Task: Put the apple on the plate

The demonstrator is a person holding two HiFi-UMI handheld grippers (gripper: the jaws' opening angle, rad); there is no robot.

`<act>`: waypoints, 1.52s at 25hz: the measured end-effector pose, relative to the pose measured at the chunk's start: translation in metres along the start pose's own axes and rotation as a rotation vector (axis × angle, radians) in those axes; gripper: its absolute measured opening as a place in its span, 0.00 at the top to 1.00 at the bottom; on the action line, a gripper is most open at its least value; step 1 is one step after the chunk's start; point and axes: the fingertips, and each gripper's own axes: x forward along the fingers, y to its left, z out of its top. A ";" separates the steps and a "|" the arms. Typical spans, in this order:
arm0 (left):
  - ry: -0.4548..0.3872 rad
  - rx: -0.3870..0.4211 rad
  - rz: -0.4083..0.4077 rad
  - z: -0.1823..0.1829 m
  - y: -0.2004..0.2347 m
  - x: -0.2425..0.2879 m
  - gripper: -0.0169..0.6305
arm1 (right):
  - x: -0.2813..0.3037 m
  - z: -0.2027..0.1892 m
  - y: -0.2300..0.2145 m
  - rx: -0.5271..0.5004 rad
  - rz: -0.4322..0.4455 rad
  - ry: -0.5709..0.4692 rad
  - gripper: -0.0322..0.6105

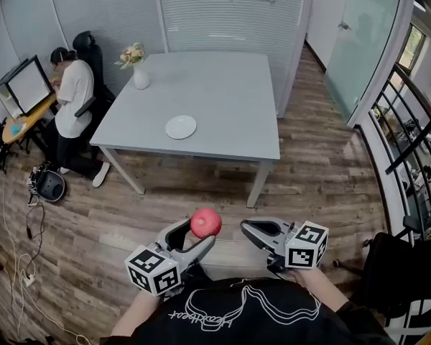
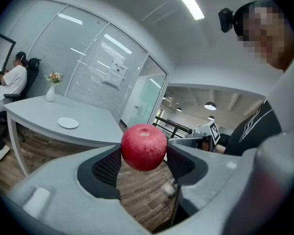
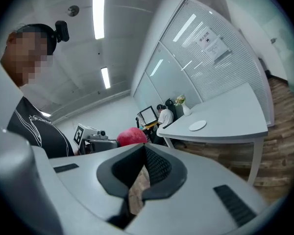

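1. Grip: held the round red apple in the left gripper, jaws spread wide and both ribbed pads pressed to its sides, in mid-air over the brown wooden floor, close in front of the body.
2. Right gripper: closed tip to tip on nothing, hung just right of the apple at about the same level.
3. Relation for the coming move: found the small round white plate far ahead and a little left of the apple, well apart from it, near the front edge of the grey square table. Judged to call for a long forward carry, with the table's near edge to clear before any lowering.
4. Axis: none to align on so round a fruit. Stem dimple turned upward, so likely to sit upright if released as held.
5. Nearer tongs: about equally far from the plate, but only the left loaded.
6. Views:
   - Head view laid out the whole gap from apple to plate, but hid the pad contact.
   - Left gripper view showed the apple pinched at the jaw tips, with the plate small at far left.
   - Right gripper view showed only the apple's top behind its own closed jaws, and the plate off to the right.
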 end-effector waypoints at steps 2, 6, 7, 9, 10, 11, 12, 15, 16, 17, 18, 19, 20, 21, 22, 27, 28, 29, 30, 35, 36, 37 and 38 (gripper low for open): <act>-0.005 -0.007 -0.002 -0.001 0.008 0.003 0.52 | 0.005 -0.001 -0.007 0.010 -0.006 -0.006 0.94; -0.006 -0.021 -0.001 0.000 0.030 0.005 0.52 | 0.026 -0.002 -0.019 0.030 -0.009 0.005 0.94; -0.006 -0.024 0.001 0.001 0.037 0.004 0.52 | 0.033 -0.001 -0.021 0.031 -0.006 0.007 0.94; -0.008 -0.032 0.006 0.006 0.054 0.004 0.52 | 0.049 0.003 -0.027 0.034 -0.002 0.010 0.94; -0.010 -0.039 0.008 0.009 0.063 0.005 0.52 | 0.057 0.005 -0.031 0.037 -0.003 0.014 0.94; -0.011 -0.045 0.009 0.012 0.073 0.005 0.52 | 0.066 0.007 -0.035 0.040 -0.008 0.021 0.94; -0.011 -0.051 0.010 0.016 0.084 0.005 0.51 | 0.075 0.009 -0.040 0.044 -0.014 0.028 0.94; 0.000 -0.062 0.010 0.029 0.117 0.006 0.52 | 0.106 0.018 -0.052 0.065 -0.026 0.040 0.94; 0.004 -0.064 0.009 0.034 0.128 0.006 0.52 | 0.116 0.022 -0.055 0.071 -0.030 0.042 0.94; 0.008 -0.065 0.005 0.040 0.138 0.006 0.52 | 0.126 0.026 -0.059 0.075 -0.034 0.041 0.94; 0.011 -0.064 0.002 0.047 0.149 0.007 0.52 | 0.136 0.032 -0.063 0.078 -0.039 0.039 0.94; 0.014 -0.062 -0.001 0.053 0.160 0.007 0.52 | 0.146 0.038 -0.067 0.081 -0.044 0.034 0.94; 0.018 -0.057 -0.004 0.060 0.171 0.007 0.52 | 0.157 0.044 -0.071 0.083 -0.050 0.029 0.94; 0.023 -0.050 -0.006 0.067 0.183 0.007 0.52 | 0.168 0.050 -0.076 0.085 -0.055 0.024 0.94; 0.027 -0.045 -0.008 0.073 0.194 0.008 0.52 | 0.179 0.055 -0.080 0.089 -0.061 0.020 0.94; 0.044 -0.026 -0.021 0.097 0.247 0.009 0.51 | 0.228 0.072 -0.098 0.109 -0.076 0.003 0.94; 0.048 -0.023 -0.024 0.101 0.256 0.010 0.52 | 0.237 0.074 -0.101 0.113 -0.077 0.000 0.94; 0.052 -0.020 -0.027 0.104 0.265 0.011 0.52 | 0.245 0.077 -0.103 0.115 -0.077 -0.003 0.94; 0.055 -0.016 -0.031 0.109 0.274 0.012 0.52 | 0.253 0.080 -0.106 0.117 -0.079 -0.007 0.94; 0.072 0.004 -0.062 0.127 0.318 0.020 0.52 | 0.290 0.095 -0.127 0.124 -0.123 -0.023 0.94; 0.078 0.008 -0.068 0.129 0.326 0.023 0.52 | 0.296 0.097 -0.130 0.126 -0.133 -0.026 0.94; 0.083 0.014 -0.074 0.131 0.333 0.026 0.52 | 0.301 0.098 -0.133 0.128 -0.140 -0.031 0.94; 0.087 0.022 -0.080 0.132 0.339 0.029 0.52 | 0.305 0.099 -0.136 0.130 -0.146 -0.038 0.94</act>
